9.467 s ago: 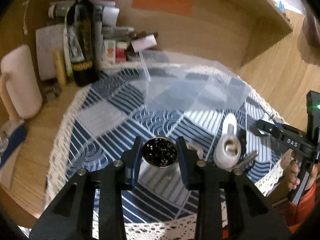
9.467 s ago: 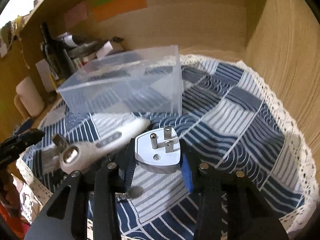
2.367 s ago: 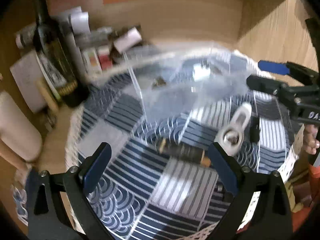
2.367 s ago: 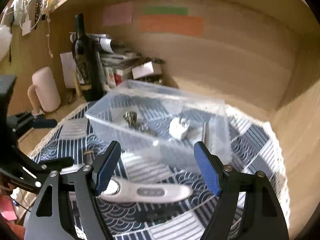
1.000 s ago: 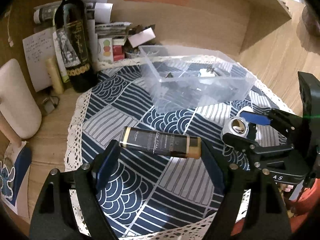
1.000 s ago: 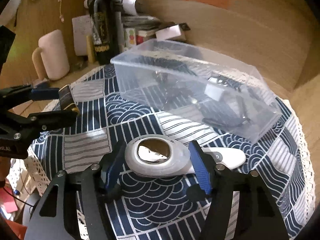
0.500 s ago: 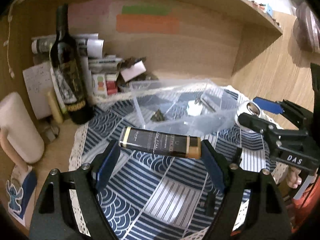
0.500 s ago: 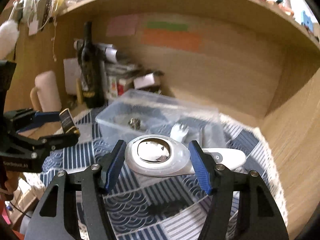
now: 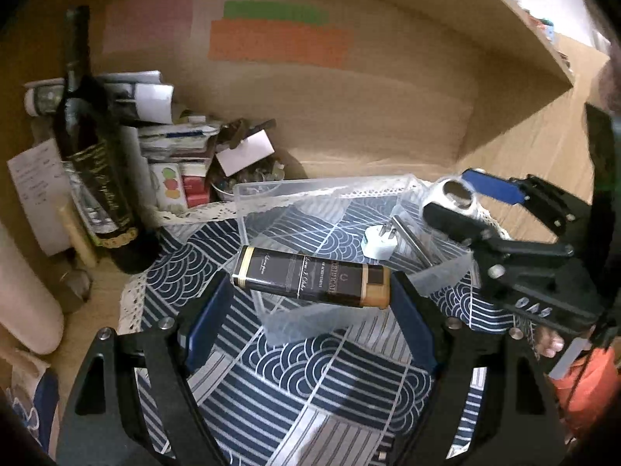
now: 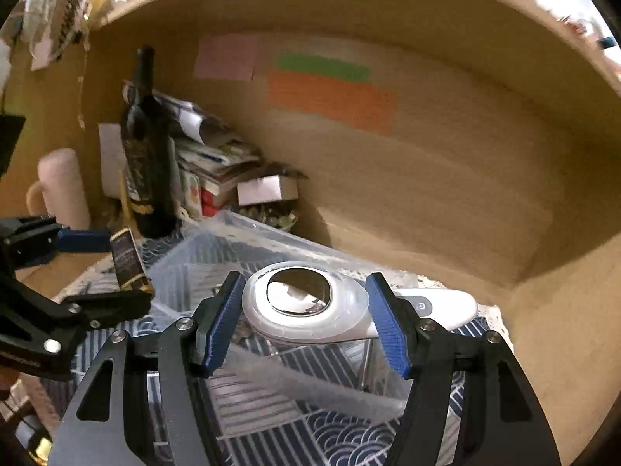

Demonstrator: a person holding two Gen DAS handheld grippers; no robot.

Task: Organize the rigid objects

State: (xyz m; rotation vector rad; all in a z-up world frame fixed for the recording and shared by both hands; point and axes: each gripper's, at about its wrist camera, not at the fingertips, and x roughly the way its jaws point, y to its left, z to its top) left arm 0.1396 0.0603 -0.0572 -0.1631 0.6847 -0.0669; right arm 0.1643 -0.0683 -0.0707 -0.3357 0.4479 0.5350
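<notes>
Lighter (image 9: pixel 310 280) in left claw (image 9: pixel 308 312)

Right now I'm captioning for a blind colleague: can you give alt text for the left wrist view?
The left gripper holds a dark flat box lengthwise over a clear plastic bin on a blue patterned cloth. A white plug lies inside; at right, the right gripper holds a white device.

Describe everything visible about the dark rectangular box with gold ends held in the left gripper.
The dark rectangular box with gold ends is slim and glossy, nearly black with fine pale lettering too small to read, a thin gold border at one end and a broad tan-gold band at the other. It lies roughly level, slightly tilted, clamped end to end by the left gripper, lifted over the near edge of the clear plastic bin. Only the pads touch it.
</notes>
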